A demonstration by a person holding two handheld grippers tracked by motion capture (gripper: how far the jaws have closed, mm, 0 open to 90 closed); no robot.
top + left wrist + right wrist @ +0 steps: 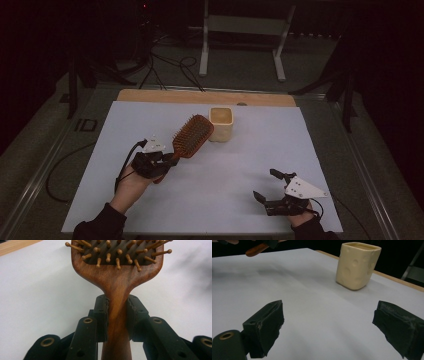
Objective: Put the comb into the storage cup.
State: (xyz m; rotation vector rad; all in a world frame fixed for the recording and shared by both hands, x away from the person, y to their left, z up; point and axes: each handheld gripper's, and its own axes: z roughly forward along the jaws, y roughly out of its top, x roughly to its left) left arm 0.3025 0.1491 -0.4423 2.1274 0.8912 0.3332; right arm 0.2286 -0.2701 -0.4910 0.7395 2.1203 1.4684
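I note the left claw [172, 161] clamped on the handle of the brown wooden paddle hairbrush [191, 136], its long axis pointing far-right toward the cream square cup [221, 123] just beyond; the right claw [265, 185] gapes empty, near-right.

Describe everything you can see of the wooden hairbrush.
The hairbrush is reddish-brown wood with a broad paddle head and a narrow handle. A dark cushion in the head carries wooden pins with rounded tips. The left gripper is shut on the handle just below the head, one pad against each side. In the high view the brush points up and to the right, pins facing up, its head close to the cream cup; whether they touch cannot be told.
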